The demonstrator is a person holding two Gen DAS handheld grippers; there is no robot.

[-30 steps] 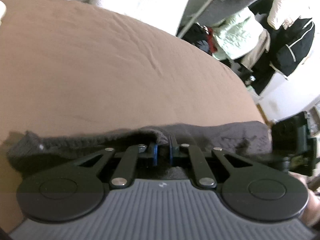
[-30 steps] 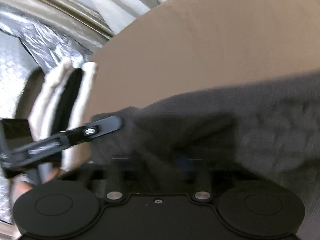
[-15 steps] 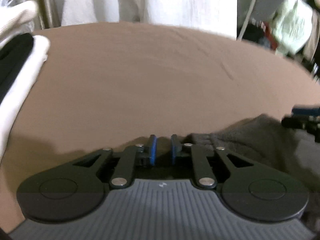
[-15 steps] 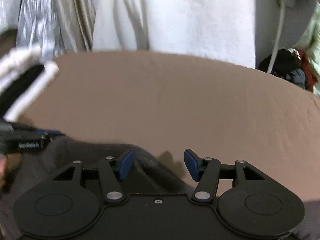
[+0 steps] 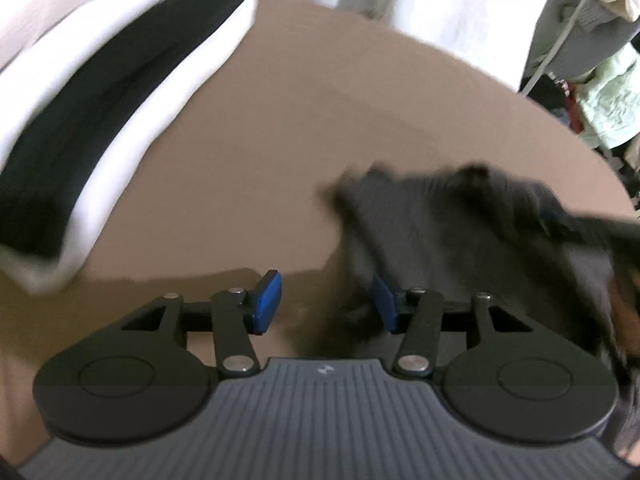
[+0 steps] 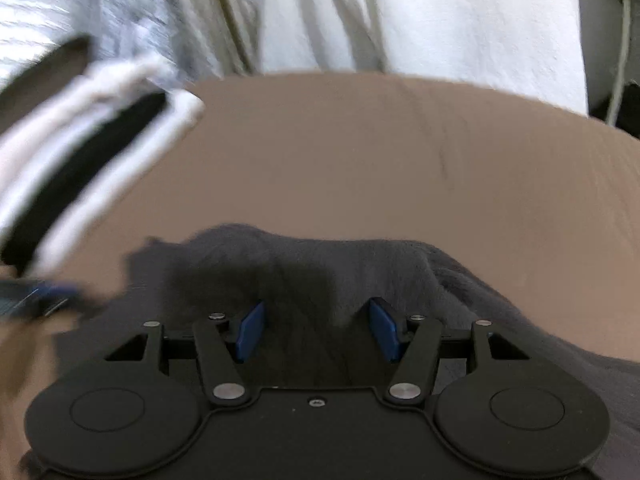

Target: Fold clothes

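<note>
Now both grippers' fingers gape over the dark garment [image 6: 360, 268].

Surface: brown sheet [image 6: 400, 176], smooth, faintly creased.
Behind sheet: pale curtain [image 6: 400, 16] hanging in folds.
Right of curtain: heaped clothes [image 5: 608, 100], blurred.

1. Dark charcoal-grey fuzzy knit garment [image 6: 352, 264], plain, no pattern.
2. Flat brown bed sheet [image 6: 400, 160], uniform tan-brown.
3. Stack of folded white and black cloth [image 5: 100, 92]: white layers with a black band between.
4. Black two-finger grippers with blue pads [image 5: 267, 300], grey ribbed body.
5. Off-white plain hanging curtain [image 6: 400, 12].
</note>
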